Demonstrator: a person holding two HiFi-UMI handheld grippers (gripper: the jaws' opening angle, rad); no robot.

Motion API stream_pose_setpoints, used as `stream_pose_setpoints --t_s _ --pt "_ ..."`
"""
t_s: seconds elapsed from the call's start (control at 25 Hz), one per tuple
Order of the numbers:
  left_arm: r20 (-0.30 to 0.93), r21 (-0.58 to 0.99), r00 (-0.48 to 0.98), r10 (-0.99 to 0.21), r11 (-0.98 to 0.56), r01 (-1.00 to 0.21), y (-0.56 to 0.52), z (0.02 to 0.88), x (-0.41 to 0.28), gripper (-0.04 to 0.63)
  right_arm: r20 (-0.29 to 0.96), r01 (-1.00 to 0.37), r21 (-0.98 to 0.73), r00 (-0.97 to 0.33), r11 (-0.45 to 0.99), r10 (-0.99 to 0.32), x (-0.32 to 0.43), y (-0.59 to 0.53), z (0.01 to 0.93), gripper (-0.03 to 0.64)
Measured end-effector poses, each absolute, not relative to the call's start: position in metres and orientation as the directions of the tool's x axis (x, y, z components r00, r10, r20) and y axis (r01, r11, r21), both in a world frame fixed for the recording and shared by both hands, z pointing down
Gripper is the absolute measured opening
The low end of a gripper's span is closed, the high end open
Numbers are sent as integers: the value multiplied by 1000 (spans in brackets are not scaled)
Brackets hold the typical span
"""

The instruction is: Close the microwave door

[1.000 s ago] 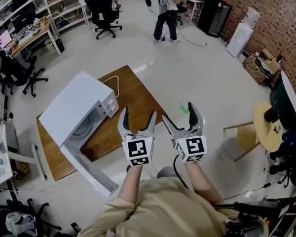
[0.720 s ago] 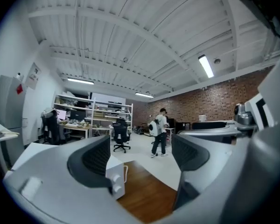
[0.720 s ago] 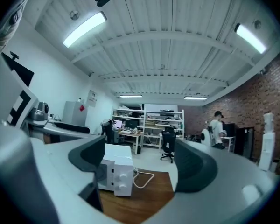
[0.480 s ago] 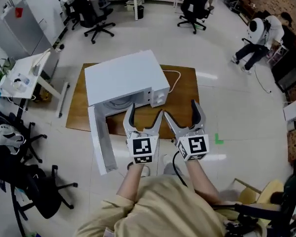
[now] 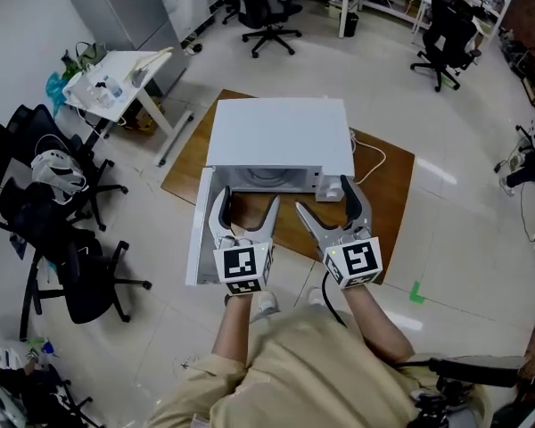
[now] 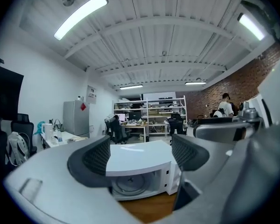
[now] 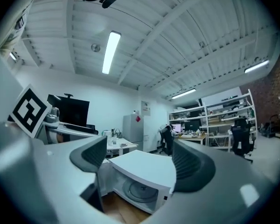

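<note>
Hold left gripper [image 5: 246, 200] empty with jaws apart and right gripper [image 5: 324, 196], just narrowed around nothing yet parted, clear; reach behind door [image 5: 199, 230] swung wide at left of microwave [image 5: 281, 132] on wooden board [image 5: 388, 185], press near free edge, and sweep shut squarely.

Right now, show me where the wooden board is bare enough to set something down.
The widest bare patch of the wooden board lies right of the microwave, bordered by its white cable at the back. A narrower strip runs before the open cavity. The left is crowded: the open door stands there.
</note>
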State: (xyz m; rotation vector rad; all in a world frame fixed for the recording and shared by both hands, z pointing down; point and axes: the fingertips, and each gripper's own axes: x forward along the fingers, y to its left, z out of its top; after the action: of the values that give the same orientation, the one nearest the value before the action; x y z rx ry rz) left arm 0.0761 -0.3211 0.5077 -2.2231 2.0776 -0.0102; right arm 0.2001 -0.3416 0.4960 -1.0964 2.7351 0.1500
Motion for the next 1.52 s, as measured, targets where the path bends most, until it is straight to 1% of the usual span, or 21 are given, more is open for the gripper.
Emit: stream_pose_setpoints --t_s 0.2,0.32,0.36,0.52,0.64,0.76,0.88,0.92,0.96,1.04,1.08,1.12,1.16,1.24,1.4,1.52 --pt "-74 -115 26 -997 -18 -993 -306 520 61 416 -233 -647 13 -743 762 -627 189 -337 512 426" --pt "-51 -112 31 -998 -25 -993 -295 536 52 411 -235 -638 -2 -748 770 -621 180 -332 525 425" --pt "-30 -111 31 -999 -28 -993 -294 543 48 400 -234 -633 -3 -752 774 -616 178 -333 526 425" --pt "135 -79 31 -990 -42 -996 -302 573 34 394 -214 -593 -18 -784 805 -582 186 -348 508 423" --pt "277 -44 70 -958 -85 -995 -296 601 12 394 -209 -576 -22 -796 817 -567 192 -355 503 422" --pt "390 21 145 -909 -149 -989 -288 623 -16 393 -199 -577 -41 -795 816 -573 200 -367 508 419" --pt "498 89 211 -841 -193 -977 -274 650 -65 390 -188 -581 -58 -792 812 -581 202 -377 514 417" --pt "525 122 253 -813 -222 -967 -267 656 -82 390 -185 -582 -61 -792 811 -582 200 -380 514 416" --pt "537 184 327 -777 -270 -945 -259 659 -96 390 -182 -584 -63 -791 810 -584 196 -383 512 416" --pt "497 383 538 -681 -385 -840 -241 659 -111 390 -173 -589 -66 -788 805 -590 189 -388 510 414" --pt "450 482 626 -636 -417 -770 -232 659 -114 390 -170 -591 -66 -787 804 -593 189 -390 511 414" --pt "408 558 683 -606 -426 -712 -224 663 -116 389 -170 -592 -64 -787 803 -593 190 -390 513 414" --pt "380 611 714 -588 -420 -671 -217 668 -119 377 -171 -591 -62 -788 804 -592 193 -389 516 414" --pt "367 670 741 -562 -392 -630 -209 678 -125 339 -170 -590 -59 -789 805 -591 194 -390 517 414" --pt "380 719 785 -490 -377 -583 -209 684 -124 319 -151 -596 -57 -788 801 -597 184 -398 513 414" --pt "365 744 812 -456 -381 -549 -214 689 -116 270 -146 -608 -54 -780 792 -608 180 -401 517 414"
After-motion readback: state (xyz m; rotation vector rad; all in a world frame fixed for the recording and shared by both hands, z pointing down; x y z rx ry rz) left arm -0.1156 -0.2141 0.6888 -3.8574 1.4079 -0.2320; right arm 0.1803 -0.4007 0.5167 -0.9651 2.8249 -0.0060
